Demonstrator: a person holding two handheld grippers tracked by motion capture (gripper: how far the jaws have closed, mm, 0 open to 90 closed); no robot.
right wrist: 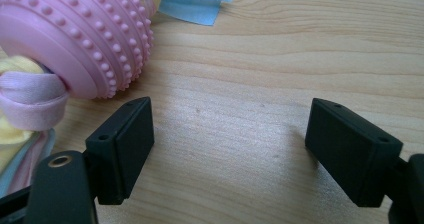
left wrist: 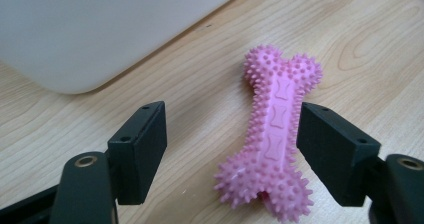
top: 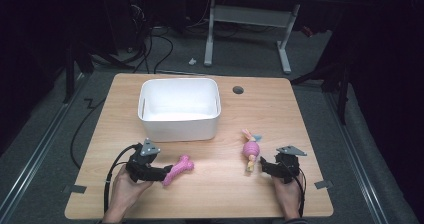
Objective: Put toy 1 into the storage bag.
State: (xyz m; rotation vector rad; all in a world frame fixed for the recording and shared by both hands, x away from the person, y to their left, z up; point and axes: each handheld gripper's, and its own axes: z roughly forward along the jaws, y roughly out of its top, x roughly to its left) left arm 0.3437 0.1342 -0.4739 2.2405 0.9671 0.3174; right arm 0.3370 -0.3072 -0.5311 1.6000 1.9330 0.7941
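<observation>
A spiky pink bone toy (top: 178, 169) (left wrist: 275, 129) lies flat on the wooden table (top: 220, 194), near its front left. My left gripper (top: 165, 173) (left wrist: 235, 121) is open around the bone's near half. The bone rests against the right-hand jaw, and a wide gap separates it from the other jaw. A pink knobbly ball toy with pastel cloth strips (top: 250, 150) (right wrist: 75, 39) lies at the front right. My right gripper (top: 262, 165) (right wrist: 227, 129) stands open just right of that toy, with bare wood between its jaws.
A white plastic bin (top: 178, 109) (left wrist: 100, 29) stands in the middle of the table behind both toys, and nothing shows inside it. A cable hole (top: 238, 90) sits to the bin's right. Bare wood stretches between the two toys. A desk frame (top: 247, 29) stands on the floor beyond.
</observation>
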